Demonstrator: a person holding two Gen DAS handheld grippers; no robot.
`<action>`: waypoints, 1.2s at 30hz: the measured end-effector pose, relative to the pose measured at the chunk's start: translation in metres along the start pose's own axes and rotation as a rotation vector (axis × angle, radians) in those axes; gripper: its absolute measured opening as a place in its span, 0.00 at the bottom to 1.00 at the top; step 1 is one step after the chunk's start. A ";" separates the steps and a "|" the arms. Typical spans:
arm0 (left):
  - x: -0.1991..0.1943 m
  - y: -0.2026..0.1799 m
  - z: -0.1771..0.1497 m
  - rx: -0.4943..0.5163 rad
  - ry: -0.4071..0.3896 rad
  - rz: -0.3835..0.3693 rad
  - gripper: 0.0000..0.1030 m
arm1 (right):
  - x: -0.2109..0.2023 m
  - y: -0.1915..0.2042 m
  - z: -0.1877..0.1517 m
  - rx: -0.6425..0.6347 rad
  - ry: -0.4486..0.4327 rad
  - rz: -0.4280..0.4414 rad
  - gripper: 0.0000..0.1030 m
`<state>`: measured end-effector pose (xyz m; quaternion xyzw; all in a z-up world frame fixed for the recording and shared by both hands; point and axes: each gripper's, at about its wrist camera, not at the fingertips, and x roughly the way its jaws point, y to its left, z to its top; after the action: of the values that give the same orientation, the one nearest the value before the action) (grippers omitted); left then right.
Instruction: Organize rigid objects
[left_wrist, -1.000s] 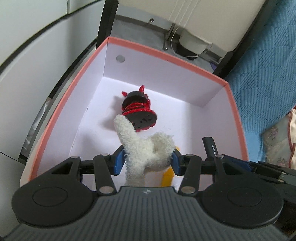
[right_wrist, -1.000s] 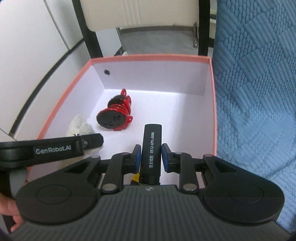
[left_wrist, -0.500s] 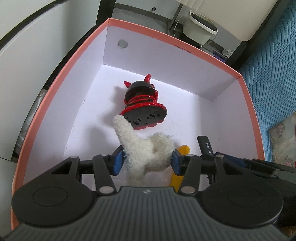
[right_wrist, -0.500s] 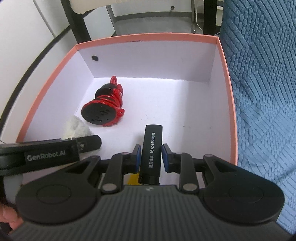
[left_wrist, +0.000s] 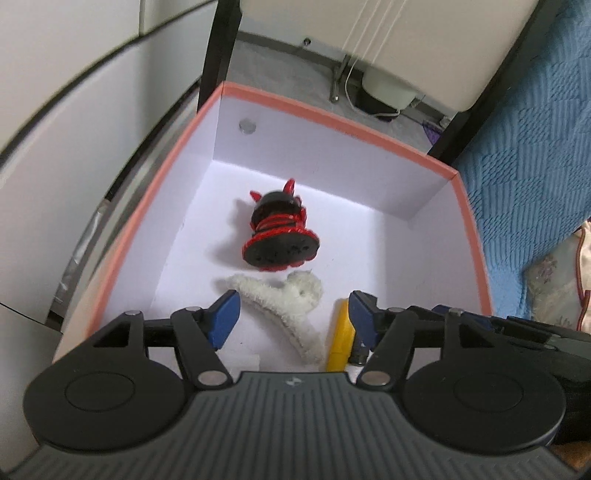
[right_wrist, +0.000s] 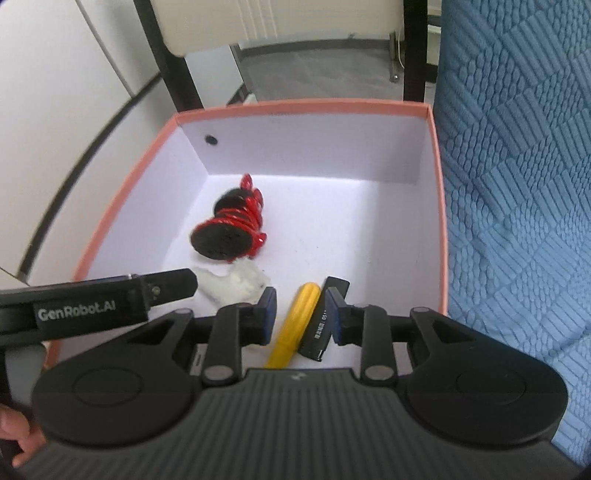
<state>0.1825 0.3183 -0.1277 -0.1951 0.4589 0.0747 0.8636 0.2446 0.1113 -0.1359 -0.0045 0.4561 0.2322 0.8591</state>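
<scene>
Pink-rimmed white box (left_wrist: 155, 206) holds all items. Both tools, left tool (left_wrist: 293, 317) and right tool (right_wrist: 301, 314), stand wide, gripping nothing. On the box floor lie a red-and-black figure (left_wrist: 280, 236), a fluffy white clip (left_wrist: 288, 306) just beside it, a yellow piece (right_wrist: 295, 325), and a black stick (right_wrist: 325, 325) touching it.

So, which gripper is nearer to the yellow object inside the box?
Right. The right gripper is open around the yellow object. The left gripper is open over the white fluffy clip, with the yellow object beside its right finger.
</scene>
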 end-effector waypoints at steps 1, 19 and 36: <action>-0.006 -0.002 0.000 0.001 -0.010 0.000 0.68 | -0.008 0.000 0.000 -0.003 -0.014 0.002 0.31; -0.136 -0.050 -0.031 0.014 -0.191 0.023 0.68 | -0.140 -0.010 -0.021 -0.054 -0.233 0.068 0.32; -0.213 -0.092 -0.091 0.024 -0.279 0.039 0.79 | -0.222 -0.033 -0.074 -0.114 -0.332 0.091 0.32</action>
<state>0.0201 0.2080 0.0259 -0.1634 0.3389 0.1123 0.9197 0.0948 -0.0222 -0.0117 0.0059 0.2939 0.2941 0.9095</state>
